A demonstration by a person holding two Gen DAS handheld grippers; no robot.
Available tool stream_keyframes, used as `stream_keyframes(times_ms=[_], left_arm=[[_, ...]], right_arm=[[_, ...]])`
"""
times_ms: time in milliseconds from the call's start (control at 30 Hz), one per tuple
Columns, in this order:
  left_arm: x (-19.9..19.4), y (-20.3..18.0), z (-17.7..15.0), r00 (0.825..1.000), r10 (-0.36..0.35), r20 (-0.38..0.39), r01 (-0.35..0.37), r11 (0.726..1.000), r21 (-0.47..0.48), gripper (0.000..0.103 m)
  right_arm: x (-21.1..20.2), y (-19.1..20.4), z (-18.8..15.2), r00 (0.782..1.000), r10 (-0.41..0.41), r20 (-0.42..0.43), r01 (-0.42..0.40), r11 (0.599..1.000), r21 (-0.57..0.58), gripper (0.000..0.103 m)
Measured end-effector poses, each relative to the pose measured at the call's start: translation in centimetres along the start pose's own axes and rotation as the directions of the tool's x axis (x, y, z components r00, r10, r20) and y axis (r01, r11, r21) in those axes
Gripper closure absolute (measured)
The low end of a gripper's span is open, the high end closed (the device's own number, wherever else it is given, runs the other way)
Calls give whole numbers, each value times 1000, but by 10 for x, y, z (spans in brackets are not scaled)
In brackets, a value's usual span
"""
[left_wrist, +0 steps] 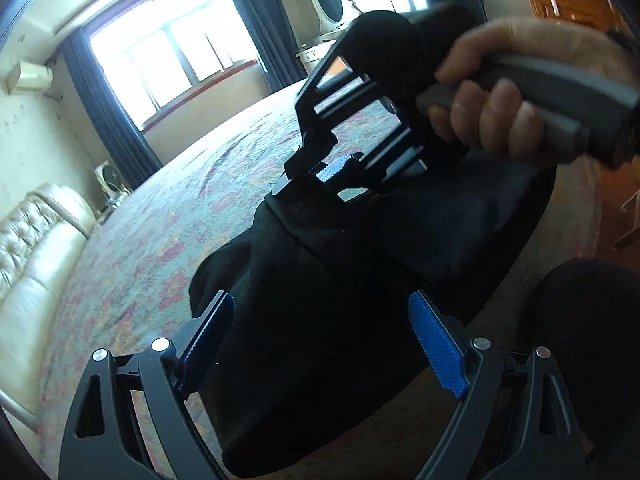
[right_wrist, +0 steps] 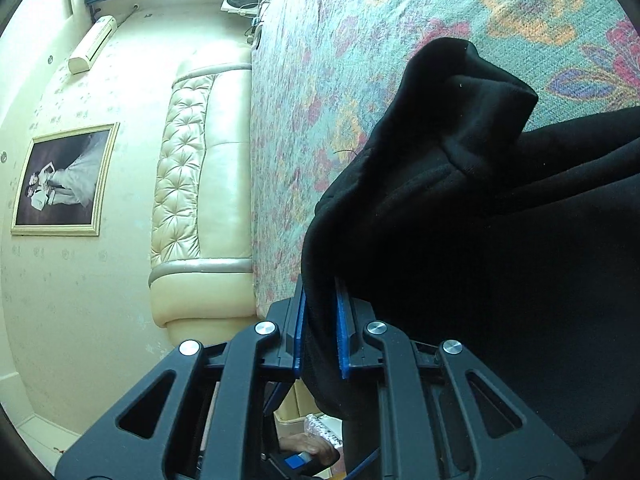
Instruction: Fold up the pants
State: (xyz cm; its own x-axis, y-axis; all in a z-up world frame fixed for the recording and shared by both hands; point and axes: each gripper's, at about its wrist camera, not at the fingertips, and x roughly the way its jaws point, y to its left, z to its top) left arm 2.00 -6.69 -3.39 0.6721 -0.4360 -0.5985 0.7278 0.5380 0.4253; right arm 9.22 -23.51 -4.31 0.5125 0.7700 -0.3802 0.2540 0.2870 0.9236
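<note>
The black pants (left_wrist: 320,264) hang bunched above the flowered bedcover (left_wrist: 168,216). In the left wrist view my left gripper (left_wrist: 320,312) stands wide open at the bottom. Its blue pads (left_wrist: 438,348) sit either side of the dark cloth and do not press it. Further up, a hand (left_wrist: 484,120) holds my right gripper (left_wrist: 324,172), which is shut on an edge of the pants. In the right wrist view the right gripper (right_wrist: 322,320) has its blue pads clamped on a fold of the pants (right_wrist: 480,240), which fill the right half.
The bedcover (right_wrist: 320,80) ends at a cream tufted headboard (right_wrist: 192,160) by a wall with a framed picture (right_wrist: 64,180). A bright window (left_wrist: 160,52) with dark curtains is behind. A person's dark-clad leg (left_wrist: 580,340) is at the lower right.
</note>
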Motion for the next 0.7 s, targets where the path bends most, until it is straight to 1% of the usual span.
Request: stream_keyframes(times_ms=[33,67,133,167,200,233,267,300,333,367,400,433,467,500,533,567,600,633,667,700], left_arm=[[6,-6,-1,998,69,-7,-68,996,51,15],[12,-12,-2,993,121,-9,-120,988,93,15],[23,-16,-2,979,202,-4,-200,968,151,15],[29,-15,-2,975,222,-13,-218,964,153,15],[34,-10,-1,976,218,-25,-213,968,133,15],[38,-1,0,980,196,-37,-193,978,83,15],[40,10,1,987,155,-45,-154,988,11,18],[41,23,2,993,107,-52,-111,991,-71,45],[46,34,1,996,56,-73,-65,989,-134,58],[50,42,1,995,30,-95,-47,983,-180,66],[51,48,-1,995,13,-95,-32,979,-203,68],[51,50,-1,996,4,-89,-23,978,-209,72],[50,51,0,996,8,-87,-26,978,-206,73],[49,53,1,997,6,-80,-22,977,-210,74],[49,57,2,998,-7,-70,-10,973,-232,74],[48,61,2,998,-20,-64,3,965,-261,74],[46,66,1,998,-37,-60,17,955,-297,74],[45,68,0,997,-58,-57,36,942,-335,74],[46,76,-1,995,-81,-52,55,922,-382,74],[46,82,-2,993,-105,-45,76,901,-426,74]], right_arm=[[1,-1,0,1000,6,2,-6,1000,10,89],[-3,-3,1,1000,14,2,-14,1000,20,89],[-3,-5,1,1000,27,1,-27,999,38,89],[-3,-5,2,1000,30,2,-30,999,43,89],[-3,-6,2,1000,31,2,-31,998,45,89],[-3,-6,1,999,32,1,-32,998,49,89],[-3,-7,2,999,33,1,-33,998,53,89],[-1,-7,2,999,33,0,-33,998,55,87],[-1,-7,2,999,35,-2,-35,998,53,86],[-2,-8,3,999,33,0,-33,998,51,86],[-2,-7,3,1000,28,3,-28,998,51,82],[0,-7,4,1000,31,1,-31,998,50,74],[0,-6,5,999,32,-2,-32,998,45,72],[-1,-5,5,1000,21,-5,-21,999,35,64],[-1,-1,5,1000,8,-7,-7,1000,20,47],[-5,3,5,1000,-7,2,7,1000,0,41],[-12,8,4,999,-27,32,28,999,-30,39],[-21,14,5,996,-60,68,64,996,-66,38],[-31,18,4,990,-85,110,95,991,-90,37],[-43,18,5,983,-99,153,114,989,-96,34]])
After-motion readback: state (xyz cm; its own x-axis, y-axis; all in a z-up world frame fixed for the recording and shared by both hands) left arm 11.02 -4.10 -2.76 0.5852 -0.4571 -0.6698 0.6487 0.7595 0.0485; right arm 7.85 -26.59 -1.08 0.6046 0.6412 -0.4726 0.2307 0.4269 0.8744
